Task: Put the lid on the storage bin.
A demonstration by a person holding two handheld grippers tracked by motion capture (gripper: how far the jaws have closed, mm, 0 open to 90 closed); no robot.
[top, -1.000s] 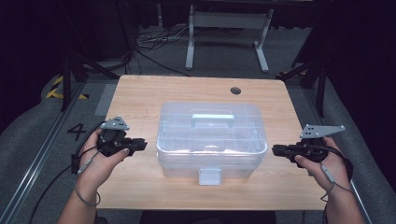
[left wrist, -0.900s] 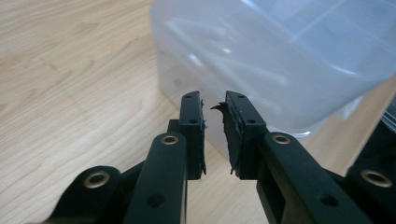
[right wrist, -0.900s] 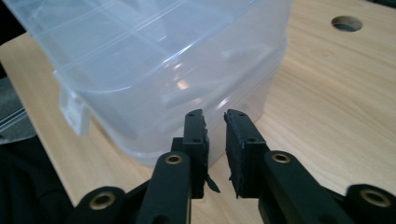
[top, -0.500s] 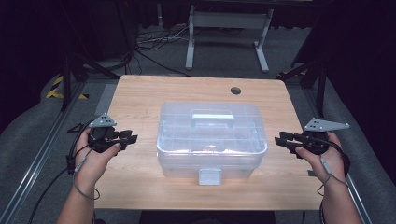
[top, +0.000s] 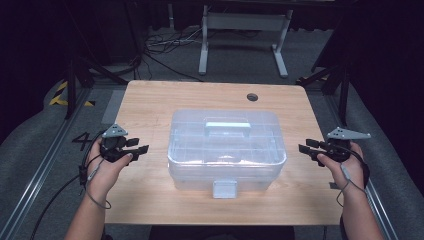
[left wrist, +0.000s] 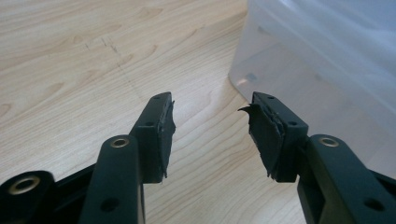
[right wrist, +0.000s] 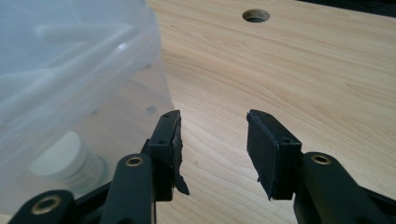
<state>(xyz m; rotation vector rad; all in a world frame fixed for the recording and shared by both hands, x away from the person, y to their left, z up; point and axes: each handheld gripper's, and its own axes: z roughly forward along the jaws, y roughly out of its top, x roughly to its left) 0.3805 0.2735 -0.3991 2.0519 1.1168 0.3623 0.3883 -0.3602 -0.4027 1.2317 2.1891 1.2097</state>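
Observation:
A clear plastic box (top: 226, 147) with a lid, a top handle (top: 227, 126) and a front latch (top: 224, 188) stands in the middle of the wooden table (top: 150, 100). My left gripper (top: 143, 147) hovers just left of the box, apart from it. Its jaws have just been opening and stand open with nothing between them (left wrist: 212, 126). The box's corner (left wrist: 289, 56) lies ahead to its right. My right gripper (top: 303, 148) sits off the box's right side, jaws opening too, empty and open (right wrist: 214, 140). A white round item (right wrist: 60, 161) shows through the box wall (right wrist: 70, 70).
A round cable hole (top: 252, 97) sits in the table's far right part, also seen as the hole (right wrist: 256, 16). Grey floor, cables and a metal stand's legs (top: 240, 45) lie beyond the far edge. Rails run along both sides of the table.
Both hands have sunk toward the tabletop and drawn a little outward and back from the box. Both pairs of jaws have spread from nearly shut to open.

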